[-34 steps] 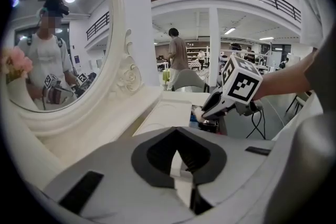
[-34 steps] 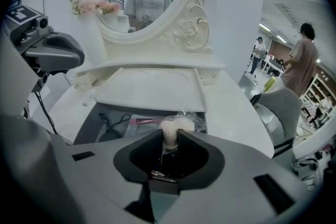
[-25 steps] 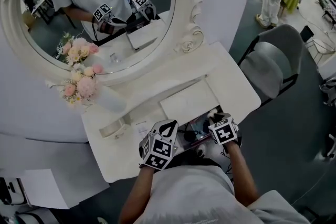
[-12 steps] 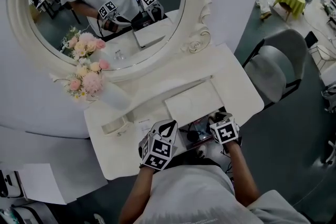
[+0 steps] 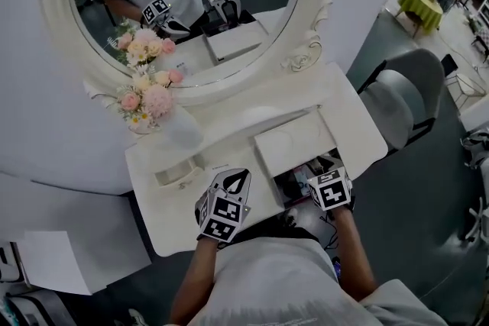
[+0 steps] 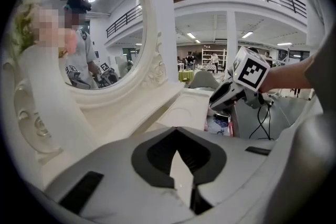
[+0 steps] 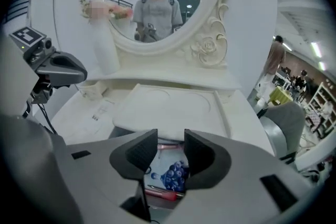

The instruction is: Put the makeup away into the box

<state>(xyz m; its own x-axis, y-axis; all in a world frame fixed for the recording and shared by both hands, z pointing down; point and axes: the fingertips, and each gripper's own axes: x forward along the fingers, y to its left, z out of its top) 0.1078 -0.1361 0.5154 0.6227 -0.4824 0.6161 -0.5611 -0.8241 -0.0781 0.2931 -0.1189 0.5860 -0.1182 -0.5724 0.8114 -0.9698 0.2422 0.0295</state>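
The left gripper (image 5: 235,181) is closed and empty above the table (image 5: 172,221); the right gripper (image 5: 325,170) has just been opening its jaws, nothing gripped, over the open box (image 5: 294,147)

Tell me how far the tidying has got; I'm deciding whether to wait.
Done: makeup lies in the open box, including a blue-patterned piece and a pink pencil. In hand: nothing. The right gripper hangs over the box, its jaws just opening with nothing between them; the left gripper is shut and empty. Left: perhaps items in the tray on the table; I can't tell.
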